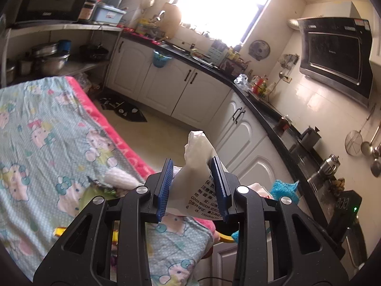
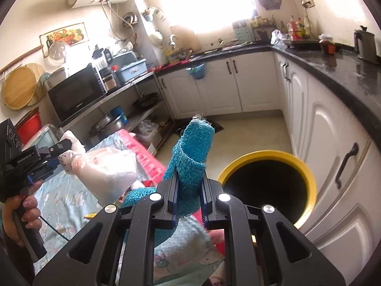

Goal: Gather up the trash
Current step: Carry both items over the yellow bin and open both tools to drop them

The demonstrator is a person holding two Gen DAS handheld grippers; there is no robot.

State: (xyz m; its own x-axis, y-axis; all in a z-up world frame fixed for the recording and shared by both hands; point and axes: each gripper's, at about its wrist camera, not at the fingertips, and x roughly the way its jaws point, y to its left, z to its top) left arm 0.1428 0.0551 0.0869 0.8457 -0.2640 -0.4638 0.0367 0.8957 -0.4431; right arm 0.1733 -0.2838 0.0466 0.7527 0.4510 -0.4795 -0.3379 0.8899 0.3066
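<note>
A crumpled white plastic bag printed with black text (image 1: 202, 166) is clamped between the blue pads of the left gripper (image 1: 194, 186), raised above the desk covered with a pale blue cartoon-print cloth (image 1: 42, 128). A strip of turquoise woven mesh cloth (image 2: 194, 157) is pinched tight in the nearly closed right gripper (image 2: 189, 197), its free end standing upright. Just beside the desk, a round black bin with a yellow rim (image 2: 307, 166) is seen on the cream floor (image 2: 257, 128), near white cabinet doors (image 2: 333, 147).
</note>
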